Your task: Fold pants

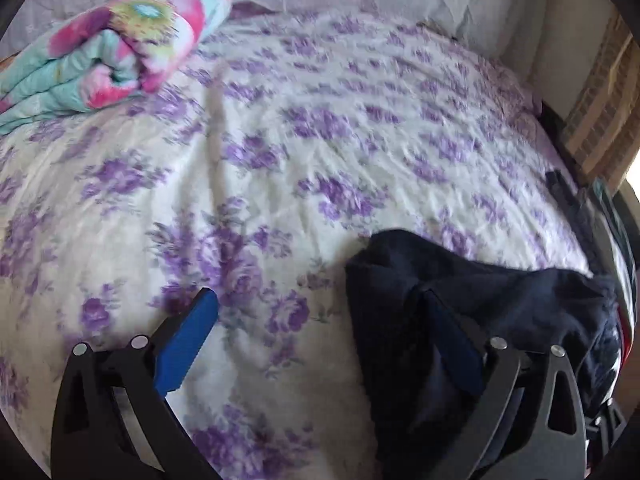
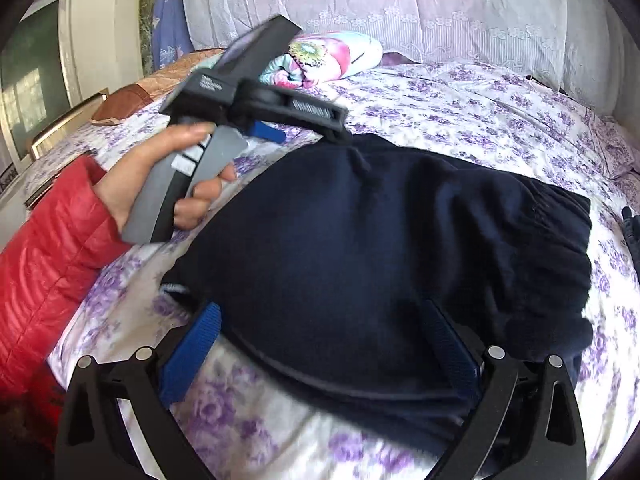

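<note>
Dark navy pants [image 2: 380, 240] lie bunched in a folded heap on the flowered bedspread [image 2: 460, 96]. Left hand [image 2: 160, 176], red sleeve [image 2: 52, 248], grips its tool's handle, wrist cocked. Left gripper [image 1: 316, 300] spread wide, gripping nothing, one finger over the pants' edge. Right gripper [image 2: 320, 312] spread wide above the pants, holding nothing. Rolled bright blanket [image 1: 108, 44] near the head of the bed.

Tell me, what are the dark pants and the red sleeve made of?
The pants look like soft, matte navy fleece or knit: fuzzy surface, gathered elastic-looking waistband. The red sleeve looks like shiny, puffy quilted nylon: stitched ridges catching light. Neither can be told for sure.
</note>
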A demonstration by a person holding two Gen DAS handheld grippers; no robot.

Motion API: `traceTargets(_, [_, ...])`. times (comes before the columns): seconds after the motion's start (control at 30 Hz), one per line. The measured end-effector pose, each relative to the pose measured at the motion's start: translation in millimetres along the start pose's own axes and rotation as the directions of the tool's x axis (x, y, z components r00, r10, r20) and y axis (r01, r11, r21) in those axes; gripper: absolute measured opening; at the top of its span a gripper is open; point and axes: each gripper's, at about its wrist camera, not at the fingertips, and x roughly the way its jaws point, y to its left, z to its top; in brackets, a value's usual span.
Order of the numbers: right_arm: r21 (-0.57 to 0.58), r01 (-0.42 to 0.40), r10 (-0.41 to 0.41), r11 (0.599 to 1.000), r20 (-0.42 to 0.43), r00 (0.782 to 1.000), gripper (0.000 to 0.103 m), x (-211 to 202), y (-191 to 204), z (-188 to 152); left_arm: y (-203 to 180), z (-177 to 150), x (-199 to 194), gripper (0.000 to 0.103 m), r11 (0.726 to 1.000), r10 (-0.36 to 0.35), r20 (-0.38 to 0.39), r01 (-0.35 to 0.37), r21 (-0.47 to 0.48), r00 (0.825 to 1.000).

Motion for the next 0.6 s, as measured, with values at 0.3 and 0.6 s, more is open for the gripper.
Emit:
traceTargets(0.3, [0.045,0.233,-0.236,0.971,0.059,0.970,0.100,-14,-11,9,-21,-38,-56,0.098,0.990,-0.139,0.061,0.136,0.044,0.988])
traceTargets(0.6, [-0.034,0.196,-0.192,0.980,0.092,0.977,0.100,-40,-13,-6,-25,-55,-41,0.098,0.995,-0.077,0.019,0.076,0.060,0.997])
